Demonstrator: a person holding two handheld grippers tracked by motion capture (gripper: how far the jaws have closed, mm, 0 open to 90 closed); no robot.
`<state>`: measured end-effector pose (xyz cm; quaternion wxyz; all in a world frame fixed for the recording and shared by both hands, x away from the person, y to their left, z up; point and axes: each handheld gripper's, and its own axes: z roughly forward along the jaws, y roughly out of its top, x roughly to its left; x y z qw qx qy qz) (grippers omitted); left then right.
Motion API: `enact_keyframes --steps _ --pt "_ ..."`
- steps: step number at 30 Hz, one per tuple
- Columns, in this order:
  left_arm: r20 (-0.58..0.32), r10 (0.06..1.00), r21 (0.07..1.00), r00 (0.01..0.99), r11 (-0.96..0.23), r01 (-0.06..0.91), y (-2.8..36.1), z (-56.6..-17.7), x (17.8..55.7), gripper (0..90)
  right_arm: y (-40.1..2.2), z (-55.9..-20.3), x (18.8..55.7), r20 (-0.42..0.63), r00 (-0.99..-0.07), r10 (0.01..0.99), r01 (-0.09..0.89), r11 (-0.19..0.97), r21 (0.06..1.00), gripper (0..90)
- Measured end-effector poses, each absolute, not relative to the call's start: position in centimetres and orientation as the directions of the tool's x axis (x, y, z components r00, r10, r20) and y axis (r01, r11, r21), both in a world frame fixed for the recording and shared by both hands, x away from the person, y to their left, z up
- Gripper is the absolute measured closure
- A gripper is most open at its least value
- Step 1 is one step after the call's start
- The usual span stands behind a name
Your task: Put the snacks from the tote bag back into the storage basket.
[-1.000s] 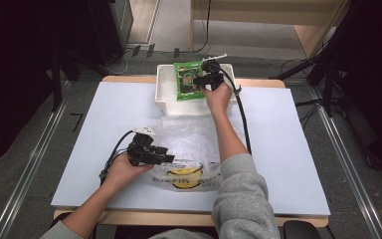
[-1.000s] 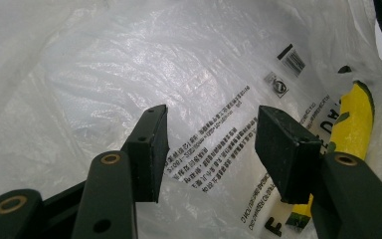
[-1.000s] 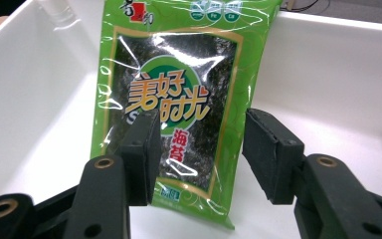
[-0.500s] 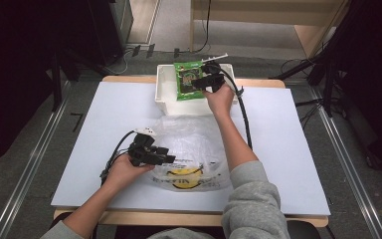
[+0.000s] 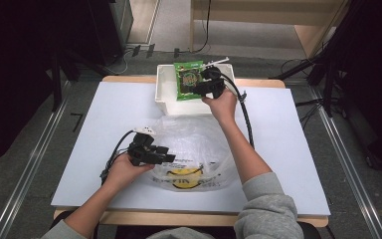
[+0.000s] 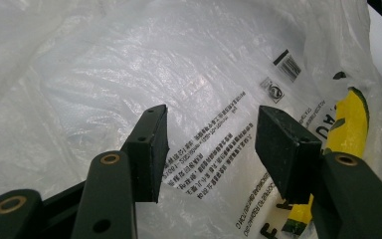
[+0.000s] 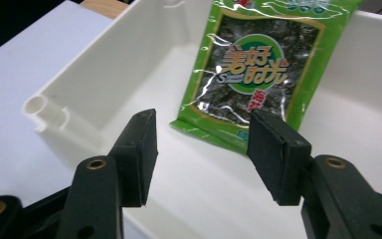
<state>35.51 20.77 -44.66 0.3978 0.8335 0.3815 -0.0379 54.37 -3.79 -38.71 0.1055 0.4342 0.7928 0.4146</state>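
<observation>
A green snack packet [image 5: 188, 79] leans against the far wall of a white bin [image 5: 161, 97] at the table's far edge. My right gripper [image 5: 202, 85] hovers just over the bin's near side. In the right gripper view its jaws [image 7: 201, 149] stand open and have just been opening; the packet [image 7: 253, 69] lies beyond them, untouched, with nothing between the pads. My left gripper [image 5: 168, 154] rests at the left edge of a clear plastic bag [image 5: 194, 144]. It is open [image 6: 211, 139], with the crinkled bag [image 6: 129, 74] behind its jaws.
The bag carries black text and a yellow print [image 5: 186, 177] near the table's front. The white tabletop [image 5: 298, 149] has free room to the right and far left. Cables trail from both grippers. Dark floor and rails surround the table.
The right hand has drawn back a little toward the person and risen from the bin, its jaws wider. The packet stays in the bin. The left hand has not moved.
</observation>
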Motion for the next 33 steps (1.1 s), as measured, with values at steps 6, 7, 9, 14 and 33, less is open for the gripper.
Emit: enact_keyframes --steps 6,7,9,14,33 --pt "-0.365 0.603 0.629 0.709 -0.402 0.666 20.7 -44.8 35.5 47.9 -3.7 -38.3 52.9 0.207 -0.627 0.751 0.589 0.283 0.757 46.4" --pt "-0.362 0.604 0.63 0.711 -0.403 0.663 20.7 -44.7 35.5 47.9 -3.7 -38.2 52.7 0.204 -0.633 0.747 0.583 0.286 0.761 46.3" --pt "-0.362 0.605 0.631 0.709 -0.401 0.664 20.8 -44.7 35.4 47.9 -3.8 -38.1 52.1 0.212 -0.639 0.74 0.582 0.284 0.762 45.8" --pt "-0.365 0.609 0.63 0.704 -0.395 0.669 20.9 -44.7 35.4 47.7 -3.9 -37.6 50.5 0.186 -0.665 0.724 0.557 0.314 0.769 45.0" --pt "-0.35 0.616 0.626 0.706 -0.406 0.665 20.8 -44.7 35.4 47.4 -5.5 -37.6 45.9 0.205 -0.706 0.677 0.54 0.328 0.775 44.2"
